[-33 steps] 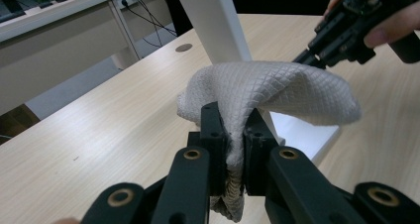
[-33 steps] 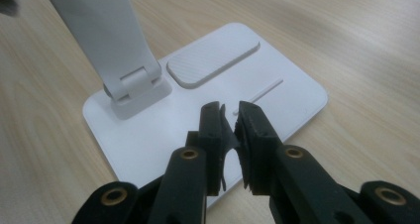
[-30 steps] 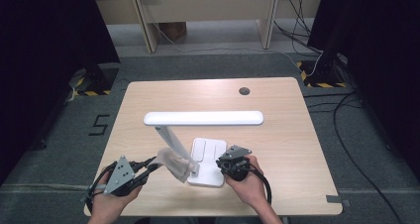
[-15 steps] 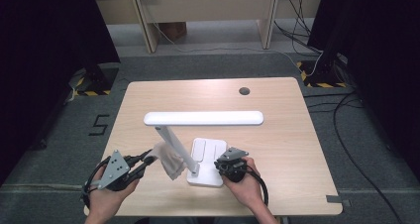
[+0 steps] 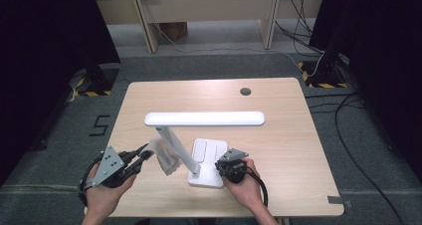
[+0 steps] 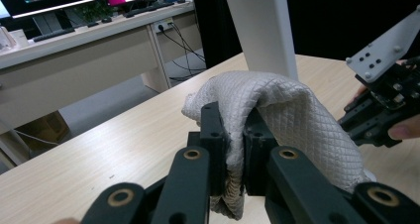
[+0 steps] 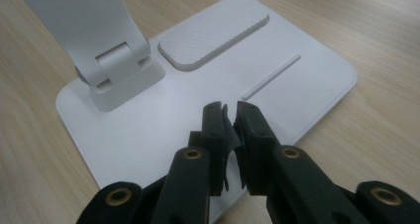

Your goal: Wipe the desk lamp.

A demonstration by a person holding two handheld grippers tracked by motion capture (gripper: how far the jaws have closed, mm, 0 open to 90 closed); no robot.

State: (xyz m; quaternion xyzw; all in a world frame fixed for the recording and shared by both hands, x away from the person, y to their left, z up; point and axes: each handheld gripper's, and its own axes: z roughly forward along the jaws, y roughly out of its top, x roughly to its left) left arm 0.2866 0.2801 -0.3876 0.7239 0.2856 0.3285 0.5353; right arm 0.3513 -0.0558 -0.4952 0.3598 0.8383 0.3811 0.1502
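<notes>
Wiping a white desk lamp: cloth held at the arm, base pinned down.

The left hand-held gripper (image 5: 144, 154) has its jaws clamped tight on a fold of grey quilted cloth (image 5: 165, 155), which hangs against the slanted arm of the lamp (image 5: 175, 144) near the front middle of the table (image 5: 278, 130). The right hand-held gripper (image 5: 230, 166), jaws nearly closed and holding nothing, presses its tips on the lamp base (image 7: 198, 110), apparently steadying it. The wiping step looks under way; next the cloth likely needs drawing along the arm while the base stays pinned. Compared with a second ago, the left gripper has drawn slightly back toward the person and the cloth sits a little farther left of the arm.
</notes>
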